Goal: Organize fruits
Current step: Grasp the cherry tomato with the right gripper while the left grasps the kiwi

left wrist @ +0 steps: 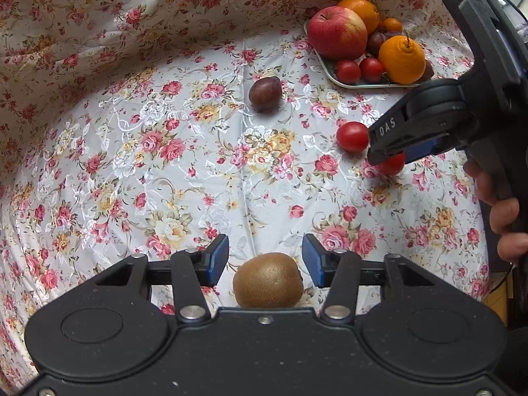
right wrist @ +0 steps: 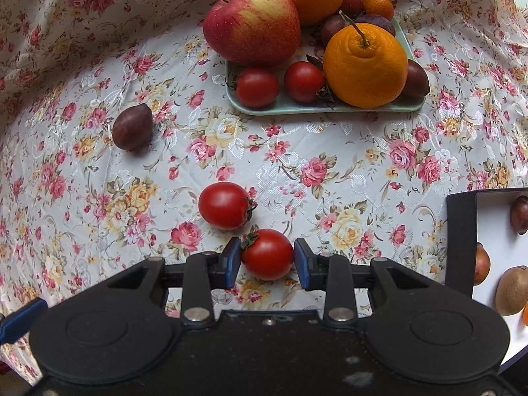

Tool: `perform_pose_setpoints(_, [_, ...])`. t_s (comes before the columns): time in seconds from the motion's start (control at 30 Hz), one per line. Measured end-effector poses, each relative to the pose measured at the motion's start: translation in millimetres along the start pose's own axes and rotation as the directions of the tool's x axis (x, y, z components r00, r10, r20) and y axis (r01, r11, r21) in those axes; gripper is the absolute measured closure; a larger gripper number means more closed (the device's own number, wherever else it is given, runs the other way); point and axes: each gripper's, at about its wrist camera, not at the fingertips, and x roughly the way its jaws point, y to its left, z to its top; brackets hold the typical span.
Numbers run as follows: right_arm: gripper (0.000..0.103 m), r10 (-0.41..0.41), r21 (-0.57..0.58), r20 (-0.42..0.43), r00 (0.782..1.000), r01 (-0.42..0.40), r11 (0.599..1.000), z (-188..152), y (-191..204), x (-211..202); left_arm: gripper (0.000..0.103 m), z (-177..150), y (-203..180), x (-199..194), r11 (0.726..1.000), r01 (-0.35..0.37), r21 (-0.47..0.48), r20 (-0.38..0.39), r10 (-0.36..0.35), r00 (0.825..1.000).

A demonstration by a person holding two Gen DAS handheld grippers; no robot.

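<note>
My left gripper (left wrist: 265, 259) is open, its blue pads either side of a brown kiwi (left wrist: 268, 280) that lies on the floral cloth, not touching it. My right gripper (right wrist: 267, 259) is open around a red tomato (right wrist: 268, 254), its pads close beside it with small gaps. In the left wrist view that tomato (left wrist: 392, 164) shows under the right gripper (left wrist: 379, 151). A second tomato (right wrist: 224, 205) lies just beyond; it also shows in the left wrist view (left wrist: 352, 136). A dark plum (right wrist: 132, 127) lies further left and shows in the left wrist view (left wrist: 265, 93).
A pale green tray (right wrist: 287, 105) at the back holds an apple (right wrist: 252, 23), oranges (right wrist: 365, 66), two tomatoes and plums. A picture card with printed fruits (right wrist: 495, 241) lies at the right. The cloth rises in folds behind.
</note>
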Motion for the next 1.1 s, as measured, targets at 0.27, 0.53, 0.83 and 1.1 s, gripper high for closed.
perform_pose_setpoints(0.27, [0.069, 0.073, 0.06, 0.019, 0.997, -0.074, 0.995, 0, -11, -17, 0.042, -20, 9, 5, 0.991, 0.032, -0.127, -0.014, -0.034, 0.999])
perform_pose_setpoints(0.53, [0.068, 0.103, 0.062, 0.048, 0.994, -0.106, 0.992, -3, -10, -30, 0.042, -22, 10, 19, 0.98, 0.035, -0.198, -0.053, -0.047, 0.997])
perform_pose_setpoints(0.83, [0.068, 0.105, 0.062, 0.054, 0.993, -0.109, 0.992, -4, -13, -32, 0.038, -24, 0, 45, 0.981, -0.06, -0.182, -0.133, 0.036, 0.99])
perform_pose_setpoints(1.1, [0.068, 0.119, 0.068, 0.061, 0.991, -0.123, 0.99, -5, -16, -38, 0.041, -18, 1, 50, 0.964, -0.078, -0.254, -0.125, 0.047, 0.991])
